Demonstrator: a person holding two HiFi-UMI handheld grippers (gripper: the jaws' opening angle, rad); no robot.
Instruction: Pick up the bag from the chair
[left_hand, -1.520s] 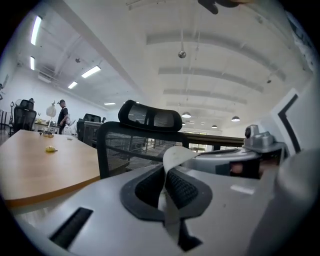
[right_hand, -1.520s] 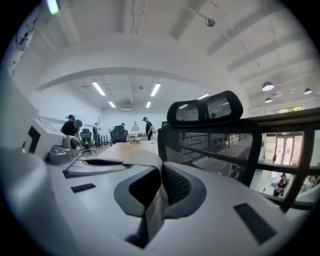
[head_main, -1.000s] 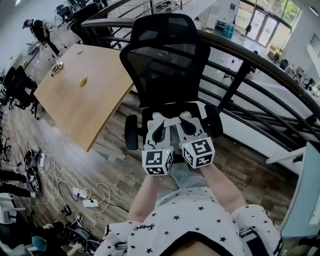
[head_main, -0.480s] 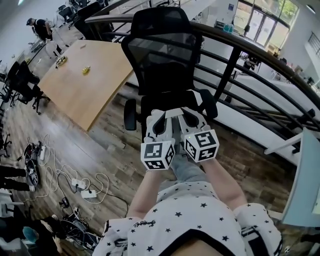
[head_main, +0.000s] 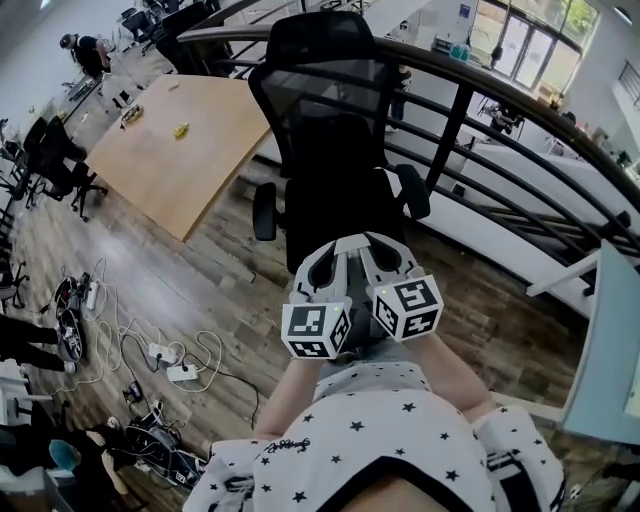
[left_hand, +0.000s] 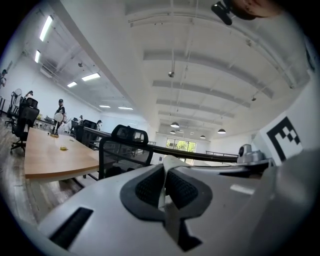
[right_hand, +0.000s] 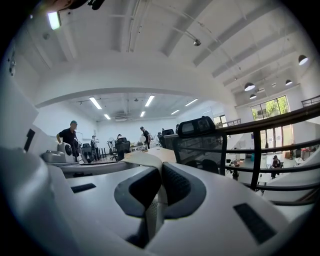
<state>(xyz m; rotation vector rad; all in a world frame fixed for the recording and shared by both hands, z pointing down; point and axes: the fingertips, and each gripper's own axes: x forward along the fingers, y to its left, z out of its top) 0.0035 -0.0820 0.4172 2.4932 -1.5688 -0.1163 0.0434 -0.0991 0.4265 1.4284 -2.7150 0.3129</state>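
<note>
The black mesh office chair (head_main: 330, 110) stands ahead of me, its seat (head_main: 335, 215) bare. My left gripper (head_main: 330, 256) and right gripper (head_main: 380, 252) are side by side in front of the seat, close to my body. Each is shut on the bag's pale strap (head_main: 350, 242), which bridges the two. In the left gripper view the strap (left_hand: 171, 163) is pinched between the dark pads of the left gripper (left_hand: 164, 182). The right gripper (right_hand: 159, 187) clamps the strap (right_hand: 147, 162) the same way. A grey mass (head_main: 385, 350) under the grippers may be the bag; most of it is hidden.
A wooden table (head_main: 170, 150) stands left of the chair. A dark curved railing (head_main: 470, 100) runs behind it. Cables and power strips (head_main: 160, 360) lie on the floor at the left. Other chairs (head_main: 55, 165) and a person (head_main: 85, 50) are far left. A pale desk edge (head_main: 610, 340) is at the right.
Both grippers have drawn back from the chair seat toward my body and slightly up, still shut on the strap. The seat now shows bare and farther off.
</note>
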